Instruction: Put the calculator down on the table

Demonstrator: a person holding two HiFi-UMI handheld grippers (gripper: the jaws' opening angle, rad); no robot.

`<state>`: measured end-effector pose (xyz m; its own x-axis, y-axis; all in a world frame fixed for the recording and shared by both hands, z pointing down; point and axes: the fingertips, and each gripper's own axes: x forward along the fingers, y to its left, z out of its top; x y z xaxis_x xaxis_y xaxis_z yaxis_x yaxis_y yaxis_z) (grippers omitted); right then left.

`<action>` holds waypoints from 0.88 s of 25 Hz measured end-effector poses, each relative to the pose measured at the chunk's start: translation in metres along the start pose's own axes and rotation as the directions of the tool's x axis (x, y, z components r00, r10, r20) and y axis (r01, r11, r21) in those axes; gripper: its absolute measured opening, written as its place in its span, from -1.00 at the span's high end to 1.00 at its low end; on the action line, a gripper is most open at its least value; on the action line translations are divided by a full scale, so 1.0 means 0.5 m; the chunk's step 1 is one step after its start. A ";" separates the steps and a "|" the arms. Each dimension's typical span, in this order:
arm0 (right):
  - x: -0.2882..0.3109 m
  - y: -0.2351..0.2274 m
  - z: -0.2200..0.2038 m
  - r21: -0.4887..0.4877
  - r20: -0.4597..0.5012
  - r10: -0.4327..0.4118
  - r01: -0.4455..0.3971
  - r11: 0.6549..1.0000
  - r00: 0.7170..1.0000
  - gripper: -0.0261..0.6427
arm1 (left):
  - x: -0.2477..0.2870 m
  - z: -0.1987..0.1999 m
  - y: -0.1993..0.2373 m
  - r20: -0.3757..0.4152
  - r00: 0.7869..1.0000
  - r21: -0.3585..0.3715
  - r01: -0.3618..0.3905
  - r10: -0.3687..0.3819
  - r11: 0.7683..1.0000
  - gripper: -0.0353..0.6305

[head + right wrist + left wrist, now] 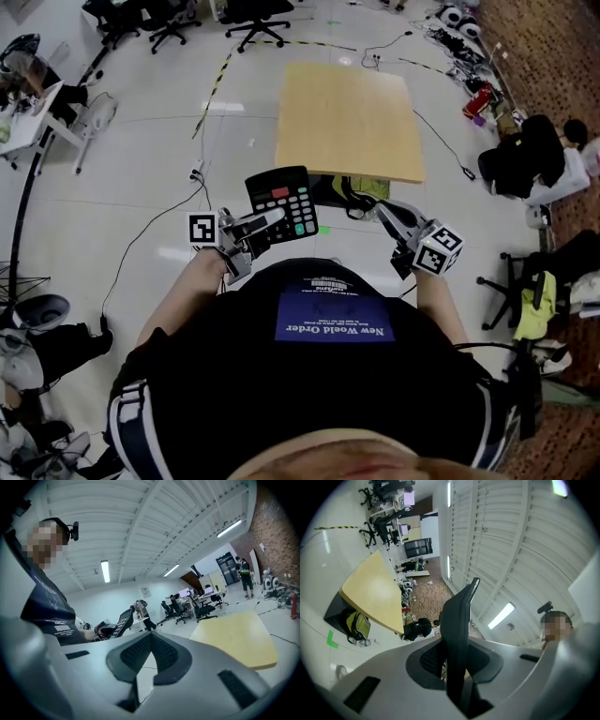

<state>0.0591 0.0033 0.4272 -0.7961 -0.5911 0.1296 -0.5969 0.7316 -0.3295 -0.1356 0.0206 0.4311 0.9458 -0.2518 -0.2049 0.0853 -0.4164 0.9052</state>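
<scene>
My left gripper (267,221) is shut on a black calculator (281,202) with a red and a green key, held in the air in front of my body. In the left gripper view the calculator (457,630) stands edge-on between the two grey jaws. My right gripper (384,212) carries nothing; in the right gripper view (151,638) its ribbed pads meet at the tip. The calculator (123,619) also shows there at the left, in the other gripper. The light wooden table (347,117) stands ahead of both grippers, its top bare (239,637).
A yellow-green bag (370,187) lies under the table's near edge. Cables run over the white floor around it. Office chairs (253,14) stand beyond the table. A person in black (525,155) sits at the right, with another chair (525,281) nearer me.
</scene>
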 end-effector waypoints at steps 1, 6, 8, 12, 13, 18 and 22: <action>0.011 -0.027 0.010 -0.005 0.000 0.022 -0.022 1.000 1.000 0.96 | 0.016 0.017 0.007 0.014 1.000 0.013 -0.007 0.006 1.000 0.62; 0.048 -0.197 0.099 -0.028 -0.033 0.128 -0.129 0.991 0.991 0.96 | 0.138 0.120 0.036 0.125 0.991 0.037 -0.058 0.053 0.998 0.62; 0.050 -0.250 0.130 -0.047 -0.041 0.163 -0.165 0.985 0.986 0.96 | 0.177 0.143 0.052 0.154 0.985 0.044 -0.082 0.074 0.996 0.63; 0.072 -0.288 0.128 -0.047 -0.040 0.200 -0.202 0.978 0.979 0.96 | 0.182 0.156 0.075 0.199 0.975 0.065 -0.116 0.101 0.991 0.62; 0.080 -0.289 0.125 -0.048 -0.044 0.208 -0.210 0.977 0.977 0.96 | 0.181 0.156 0.078 0.200 0.974 0.073 -0.126 0.109 0.989 0.62; 0.109 -0.361 0.129 -0.033 -0.048 0.242 -0.243 0.969 0.969 0.96 | 0.233 0.206 0.112 0.198 0.972 0.065 -0.144 0.128 0.988 0.63; 0.143 -0.447 0.151 -0.010 -0.057 0.201 -0.202 0.979 0.978 0.96 | 0.269 0.284 0.167 0.185 0.975 0.031 -0.133 0.125 0.991 0.62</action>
<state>0.1430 -0.2281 0.4394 -0.9041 -0.4119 0.1138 -0.4251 0.8392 -0.3391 -0.0459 -0.1723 0.4265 0.8747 -0.4592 -0.1552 -0.0515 -0.4063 0.9123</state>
